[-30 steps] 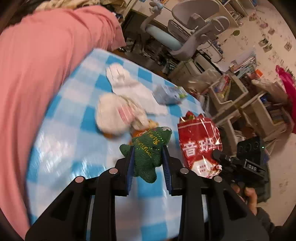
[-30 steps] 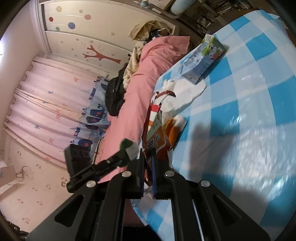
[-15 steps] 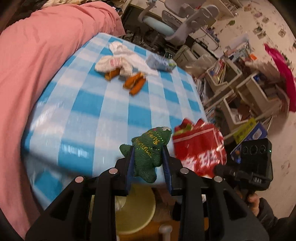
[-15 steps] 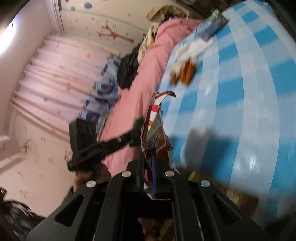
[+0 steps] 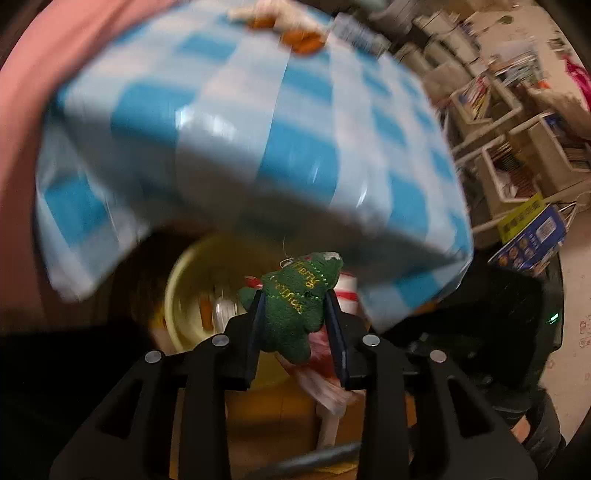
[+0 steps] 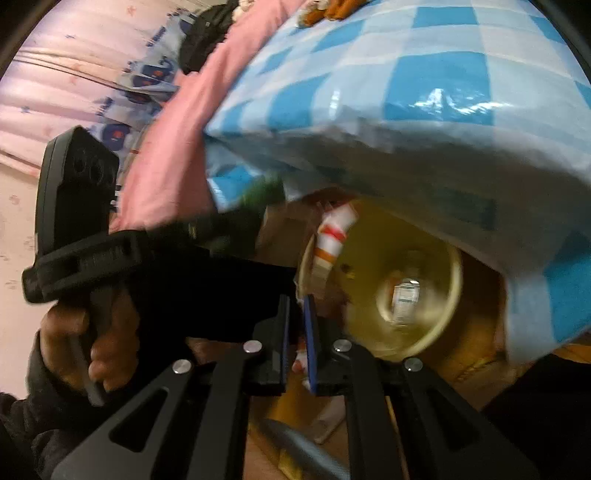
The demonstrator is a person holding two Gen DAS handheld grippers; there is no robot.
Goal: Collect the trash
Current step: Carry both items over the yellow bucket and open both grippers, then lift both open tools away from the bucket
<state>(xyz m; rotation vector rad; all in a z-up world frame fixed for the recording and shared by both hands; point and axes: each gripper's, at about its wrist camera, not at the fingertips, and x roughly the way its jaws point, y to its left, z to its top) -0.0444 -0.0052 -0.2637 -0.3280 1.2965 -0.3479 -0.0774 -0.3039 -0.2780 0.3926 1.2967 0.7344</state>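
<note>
Left gripper [image 5: 295,325] jaws opening, green plush tree ornament [image 5: 295,306] still between pads. Right gripper [image 6: 297,332] clamped on red-white snack wrapper [image 6: 332,236]. Round yellow bin [image 6: 443,266] just beyond both grippers.

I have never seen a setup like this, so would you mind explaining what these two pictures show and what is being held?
There is no robot here: a person holds a handheld two-finger gripper in each hand, and a fisheye camera on each one looks forward along its fingers. One picture comes from the left gripper, the other from the right gripper.

The left gripper has a green plush toy with gold lettering between its fingers; its jaws are just opening. The right gripper is shut on the thin edge of a red and white snack wrapper.

Both point down at a yellow bin under the edge of a table covered with a blue checked cloth. A white plush with orange parts and a small carton lie at the far end, blurred. In the right view, the person's hand grips the left tool's handle.
</note>
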